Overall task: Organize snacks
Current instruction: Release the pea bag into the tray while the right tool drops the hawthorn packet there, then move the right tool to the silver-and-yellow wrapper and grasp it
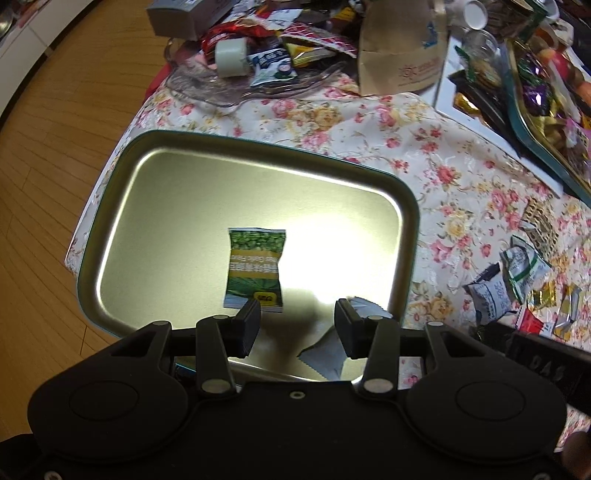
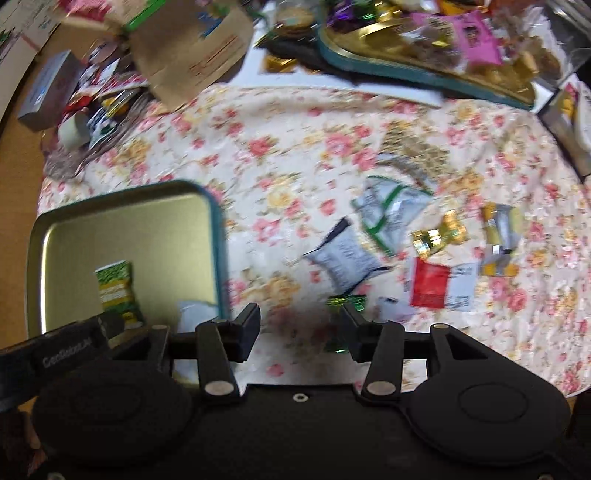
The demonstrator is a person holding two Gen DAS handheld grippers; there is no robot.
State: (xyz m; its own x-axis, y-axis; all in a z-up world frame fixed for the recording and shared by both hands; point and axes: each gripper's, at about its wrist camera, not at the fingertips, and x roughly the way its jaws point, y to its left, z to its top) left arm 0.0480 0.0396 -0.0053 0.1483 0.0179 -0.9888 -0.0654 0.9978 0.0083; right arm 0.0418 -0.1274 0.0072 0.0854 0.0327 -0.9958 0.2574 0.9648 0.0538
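Note:
A metal tray with a teal rim (image 1: 147,173) lies on the floral tablecloth. In it are a green pea snack packet (image 1: 255,269) and a white packet (image 1: 328,354) near the front edge. My left gripper (image 1: 297,321) is open and empty above the tray's near edge. In the blurred right wrist view the tray (image 2: 218,236) is at the left with the green packet (image 2: 118,291). My right gripper (image 2: 299,328) is open over the cloth, with a small green-wrapped candy (image 2: 343,306) by its right finger. Several loose packets (image 2: 347,258) lie beyond it.
A clear dish of snacks (image 1: 258,66), a paper bag (image 1: 399,51) and a grey box (image 1: 181,18) stand at the back. A teal tray full of sweets (image 1: 546,110) sits at the right on a white board. The wooden floor is at the left.

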